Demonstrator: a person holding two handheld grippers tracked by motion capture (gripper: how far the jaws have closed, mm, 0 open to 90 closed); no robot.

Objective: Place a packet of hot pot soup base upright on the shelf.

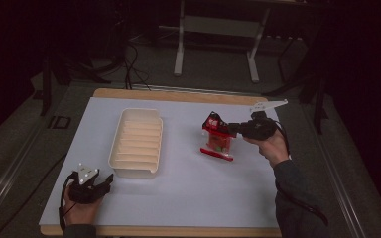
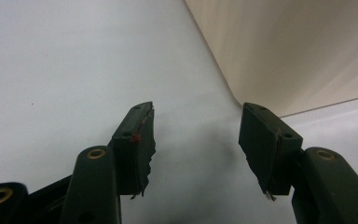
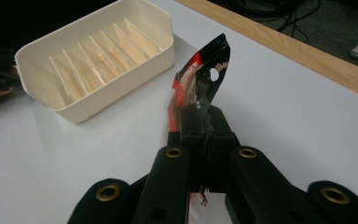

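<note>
A red, black and clear snack packet [image 1: 217,138] hangs above the white table top, right of centre. My right gripper [image 1: 230,129] is shut on the packet's top edge [image 3: 204,74]; the jaws are pressed together on the foil. A cream slotted tray [image 1: 136,143] with upright dividers sits left of centre, also seen in the right gripper view [image 3: 95,56]. My left gripper [image 1: 105,182] rests low near the table's front left corner, just in front of the tray's near end. Its jaws [image 2: 196,140] stand apart with nothing between them, and the tray wall [image 2: 289,51] rises close ahead.
The white sheet [image 1: 188,198] covers a wooden table whose edge [image 1: 178,95] shows at the back. Beyond it stand a white desk frame [image 1: 218,34] and cables on a dark floor.
</note>
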